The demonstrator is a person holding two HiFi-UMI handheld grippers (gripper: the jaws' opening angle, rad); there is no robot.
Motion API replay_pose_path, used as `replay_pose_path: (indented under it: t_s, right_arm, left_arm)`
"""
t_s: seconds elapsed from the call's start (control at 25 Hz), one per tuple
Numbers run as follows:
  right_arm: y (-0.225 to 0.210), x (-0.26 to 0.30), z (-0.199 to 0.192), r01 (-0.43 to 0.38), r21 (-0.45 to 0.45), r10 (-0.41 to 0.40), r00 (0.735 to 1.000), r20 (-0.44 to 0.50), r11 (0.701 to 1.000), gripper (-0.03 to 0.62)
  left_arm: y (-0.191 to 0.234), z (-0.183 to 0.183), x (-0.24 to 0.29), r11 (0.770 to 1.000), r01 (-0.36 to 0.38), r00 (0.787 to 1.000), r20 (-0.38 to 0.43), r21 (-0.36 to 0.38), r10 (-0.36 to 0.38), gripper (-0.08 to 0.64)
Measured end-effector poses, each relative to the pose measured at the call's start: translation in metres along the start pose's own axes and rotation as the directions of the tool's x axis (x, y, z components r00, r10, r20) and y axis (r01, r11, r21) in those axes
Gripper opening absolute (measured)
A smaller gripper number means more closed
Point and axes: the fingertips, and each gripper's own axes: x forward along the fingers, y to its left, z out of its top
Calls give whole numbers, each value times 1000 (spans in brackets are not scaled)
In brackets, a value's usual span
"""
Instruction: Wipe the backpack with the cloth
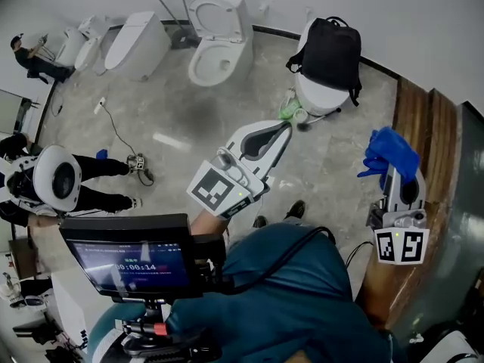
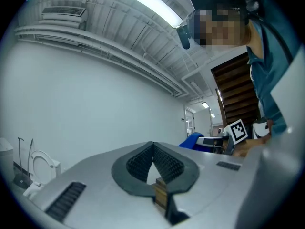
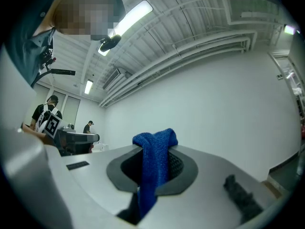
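Eyes on the black fabric backpack. It is perched upright on top of a white ceramic toilet at the far edge of the grey stone floor, leaning back against the white wall. My guess is it was put there so its front panel faces out at a height that suits wiping. Its straps hang down on both sides.

The blue terry cloth is well apart from the pack, over by the brown wooden panelling along the floor's right edge. The right hand-held gripper has it pinched. Its jaws are clamped on the middle of the cloth, a bunch flops over the tips and a tail trails back down the throat. With that loose bunch out front, soft cloth rather than hard jaw should meet the bag first.

The left hand-held gripper points towards the toilet with its ribbed pads pressed tip to tip and nothing between them. It looks free to steady the pack, which could slide off that rounded top under a firm push.

By my reading, no wiping has begun, because the cloth has yet to reach the bag. Further off, more white toilets line the far-left wall, and a person in black and white is at the floor's left edge.
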Motion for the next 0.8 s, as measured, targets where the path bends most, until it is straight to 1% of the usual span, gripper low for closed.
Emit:
replay_pose_path:
  t_s: [0.2, 0.28, 0.52, 0.72, 0.8]
  right_arm:
    - [73, -50, 6, 48, 18, -48, 999, 26, 999, 29]
    - [90, -61, 8, 58, 24, -59, 998, 31, 998, 29]
    - [95, -63, 8, 61, 23, -61, 998, 16, 998, 29]
    - [94, -59, 4, 67, 8, -67, 997, -23, 998, 28]
    - [96, -57, 4, 64, 7, -64, 997, -43, 998, 28]
  left_arm:
    - [-22, 7, -88, 999, 45, 999, 30, -6, -45, 2]
    - [-25, 7, -107, 998, 57, 998, 26, -13, -57, 2]
    - [-23, 2, -108, 997, 75, 997, 8, -25, -75, 2]
    - [-26, 6, -108, 997, 73, 997, 8, -27, -73, 2]
    - [-28, 10, -107, 997, 71, 997, 19, -38, -71, 2]
